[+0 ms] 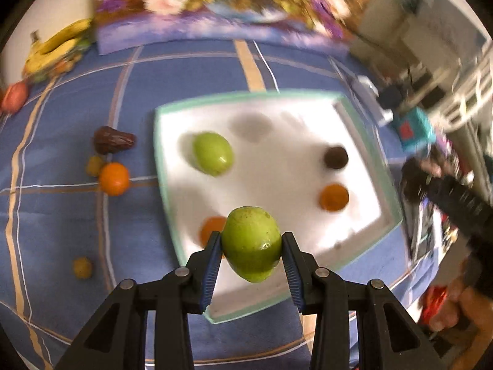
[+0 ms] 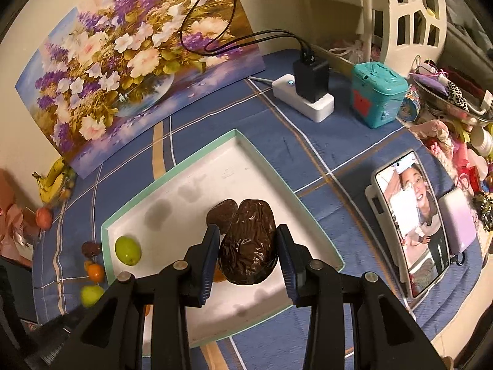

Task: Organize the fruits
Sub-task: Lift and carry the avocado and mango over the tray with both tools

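Observation:
My left gripper [image 1: 251,246] is shut on a green fruit [image 1: 251,243], held over the near edge of the white tray with a mint rim [image 1: 277,166]. In that tray lie another green fruit [image 1: 212,157], a dark round fruit [image 1: 336,157] and two orange fruits [image 1: 334,197] [image 1: 211,228]. My right gripper [image 2: 248,251] is shut on a wrinkled dark brown fruit [image 2: 249,246] above the tray [image 2: 191,185], where a second brown fruit [image 2: 222,212] and a green fruit [image 2: 128,250] lie.
Loose on the blue checked cloth left of the tray are a brown fruit [image 1: 112,140], an orange [image 1: 114,178] and small yellowish fruits [image 1: 82,267]. Bananas [image 1: 57,49] lie far left. A flower painting [image 2: 132,61], charger [image 2: 309,89], teal box [image 2: 376,95] and phone [image 2: 416,215] stand around.

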{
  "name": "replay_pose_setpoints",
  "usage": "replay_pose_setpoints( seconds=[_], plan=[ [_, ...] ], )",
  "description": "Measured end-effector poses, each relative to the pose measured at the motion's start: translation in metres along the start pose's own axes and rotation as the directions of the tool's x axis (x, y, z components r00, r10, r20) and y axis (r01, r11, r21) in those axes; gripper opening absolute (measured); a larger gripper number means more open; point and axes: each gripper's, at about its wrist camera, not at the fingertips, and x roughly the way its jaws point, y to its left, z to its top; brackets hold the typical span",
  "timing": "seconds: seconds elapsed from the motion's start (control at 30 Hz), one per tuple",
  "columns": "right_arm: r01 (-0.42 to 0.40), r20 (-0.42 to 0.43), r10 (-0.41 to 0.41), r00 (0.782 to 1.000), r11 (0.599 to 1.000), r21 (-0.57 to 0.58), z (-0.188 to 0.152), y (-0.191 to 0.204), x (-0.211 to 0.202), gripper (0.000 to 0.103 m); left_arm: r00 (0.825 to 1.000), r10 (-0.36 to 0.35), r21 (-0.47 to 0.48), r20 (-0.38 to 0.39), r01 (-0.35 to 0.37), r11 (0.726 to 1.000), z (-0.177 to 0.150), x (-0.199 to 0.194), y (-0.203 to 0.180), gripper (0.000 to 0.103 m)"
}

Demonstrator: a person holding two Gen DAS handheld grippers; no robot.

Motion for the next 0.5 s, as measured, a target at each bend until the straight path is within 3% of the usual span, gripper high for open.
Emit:
replay_pose_setpoints(
  seconds=[0.2,0.5],
  plan=[
    [0.003,-0.02,-0.003,1.0,1.0,-0.011,0.003,0.0,0.003,0.039,0.997,0.044,0.062,-0.061,-0.041,0.997,-0.009,0.025,-0.02,0.041],
    [0.043,-0.153,-0.047,0.987,0.999,-0.029,-0.008,-0.005,0.045,0.039,0.991,0.07,0.092,-0.114,-0.059,0.994,-0.014,0.045,-0.028,0.041]
  ],
)
